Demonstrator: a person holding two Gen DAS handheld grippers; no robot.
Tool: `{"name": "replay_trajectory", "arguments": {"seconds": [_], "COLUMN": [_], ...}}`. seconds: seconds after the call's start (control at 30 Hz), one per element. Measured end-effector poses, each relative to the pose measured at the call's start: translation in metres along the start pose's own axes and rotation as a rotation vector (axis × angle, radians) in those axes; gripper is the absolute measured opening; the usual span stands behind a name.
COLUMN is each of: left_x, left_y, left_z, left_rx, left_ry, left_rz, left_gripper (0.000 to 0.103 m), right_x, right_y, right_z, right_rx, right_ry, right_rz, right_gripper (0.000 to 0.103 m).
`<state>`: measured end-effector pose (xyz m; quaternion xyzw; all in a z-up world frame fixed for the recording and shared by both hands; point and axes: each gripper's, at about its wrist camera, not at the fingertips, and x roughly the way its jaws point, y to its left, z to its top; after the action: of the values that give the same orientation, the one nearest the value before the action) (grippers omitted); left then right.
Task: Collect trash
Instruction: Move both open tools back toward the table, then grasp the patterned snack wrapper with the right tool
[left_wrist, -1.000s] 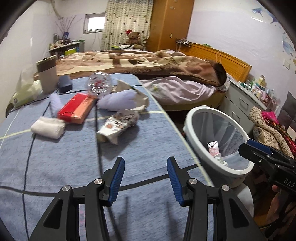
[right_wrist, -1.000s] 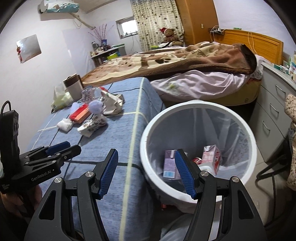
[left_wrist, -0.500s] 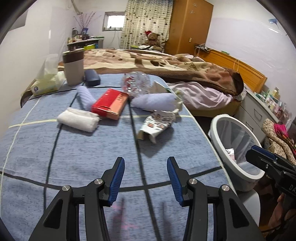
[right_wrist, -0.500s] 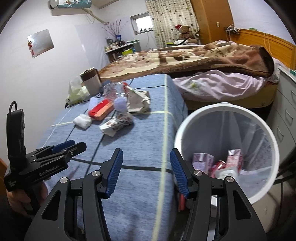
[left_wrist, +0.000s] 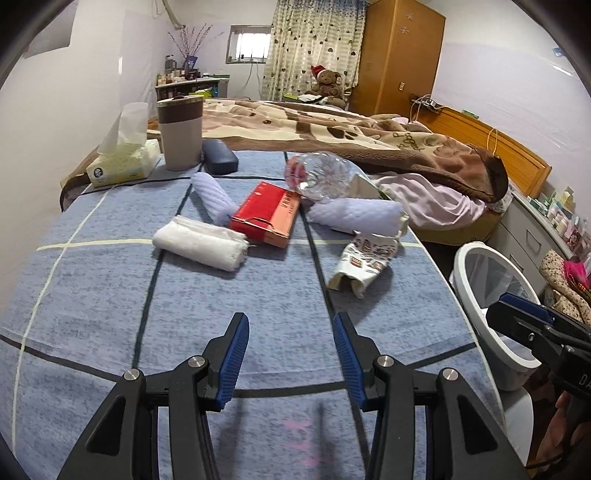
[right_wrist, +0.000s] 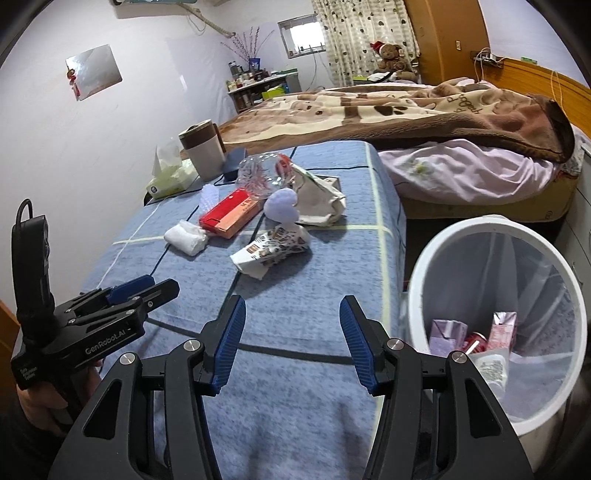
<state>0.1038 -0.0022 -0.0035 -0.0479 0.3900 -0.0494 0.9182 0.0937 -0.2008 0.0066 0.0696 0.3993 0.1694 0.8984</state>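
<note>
Two handheld grippers hover over a blue checked cloth (left_wrist: 92, 295) that covers a table. The left gripper (left_wrist: 291, 356) has its blue-padded jaws spread, with only bare cloth showing between them. The right gripper (right_wrist: 291, 341) is likewise spread and empty.

Ahead of the left gripper, well apart from its fingertips, lies a cluster of items. Nearest, ahead and slightly right, is a crumpled patterned carton (left_wrist: 364, 260). Ahead and left is a rolled white towel (left_wrist: 201, 243), touching a red box (left_wrist: 266, 214) behind it. Farther on are two pale lilac rolled cloths (left_wrist: 356, 216), a crushed clear plastic bottle (left_wrist: 319, 175) and a crumpled beige bag (right_wrist: 319, 195), which the bottle and a roll mostly hide in the left view. At the far edge stand a tissue box (left_wrist: 123, 162), a lidded beige container (left_wrist: 181, 133) and a dark case (left_wrist: 219, 157).

To the right of the right gripper, beside the table, stands a white trash bin (right_wrist: 476, 236) with a clear liner. Inside it are a purple carton (right_wrist: 448, 334), a pink carton (right_wrist: 502, 328) and something red between them, too hidden to identify. The bin's near rim is cut off behind the gripper body.

A hand (right_wrist: 40, 402) holding the left gripper is barely visible at the frame's dark lower left.
</note>
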Motion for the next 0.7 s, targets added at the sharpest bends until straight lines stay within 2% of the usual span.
{"name": "replay_trajectory", "arguments": {"seconds": [0.3, 0.7], "left_x": [0.008, 0.020], "left_y": [0.024, 0.074], "left_z": [0.005, 0.023], "left_rx": [-0.025, -0.124], "left_ry": [-0.010, -0.028], "left_rz": [0.030, 0.041], "left_gripper": [0.047, 0.047], "right_x": [0.026, 0.071], "right_y": [0.016, 0.030], "right_z": [0.011, 0.028], "right_rx": [-0.014, 0.026], "right_ry": [0.036, 0.089], "right_rz": [0.009, -0.010], "right_gripper": [0.055, 0.055]}}
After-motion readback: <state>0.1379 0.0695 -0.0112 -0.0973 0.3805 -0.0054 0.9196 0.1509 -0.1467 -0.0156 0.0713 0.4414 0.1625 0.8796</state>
